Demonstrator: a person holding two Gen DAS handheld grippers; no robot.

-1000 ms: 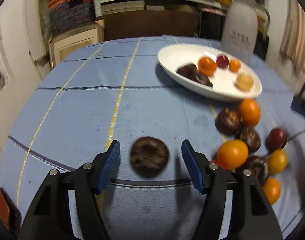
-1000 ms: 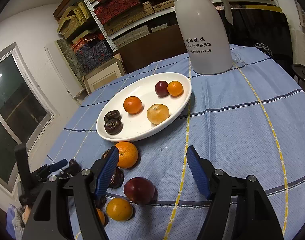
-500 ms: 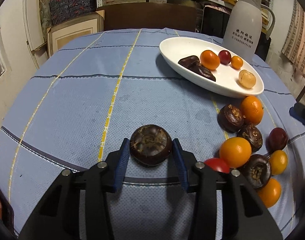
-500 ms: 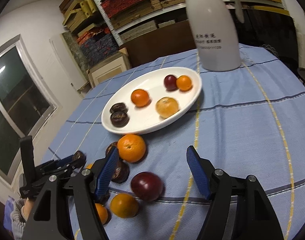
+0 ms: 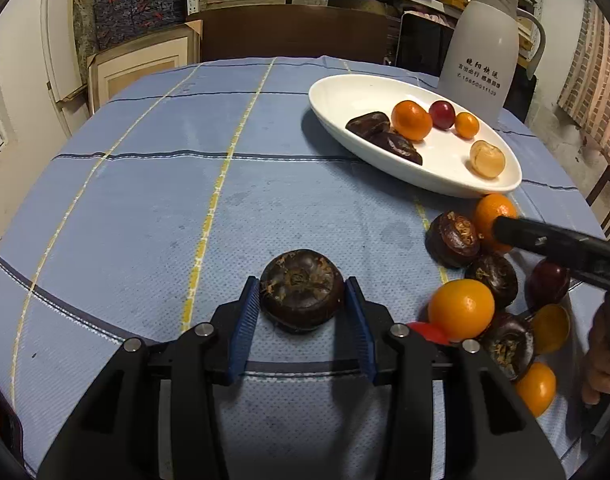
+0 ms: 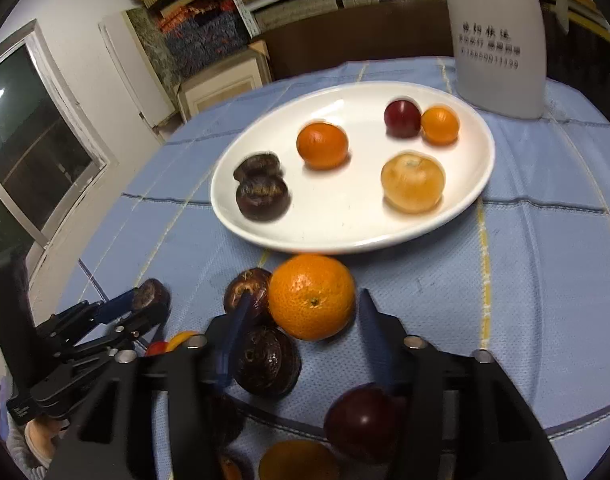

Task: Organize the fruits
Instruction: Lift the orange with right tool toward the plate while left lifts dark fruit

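Note:
My left gripper is shut on a dark brown round fruit that rests on the blue cloth; the right wrist view shows this grip at the left. My right gripper is closing around an orange just in front of the white plate. Small gaps still show at both pads. One of its fingers reaches in from the right. The plate holds two brown fruits, two oranges, a plum and a pale peeled fruit.
Loose fruit lies by the right gripper: brown ones, a dark red plum, oranges. A white flask stands behind the plate. A hand shows at the right edge. Shelves and boxes are beyond the table.
The left jaws closed onto the brown fruit and stayed there. The right gripper moved forward and down to the orange by the plate, and its jaws narrowed around it.

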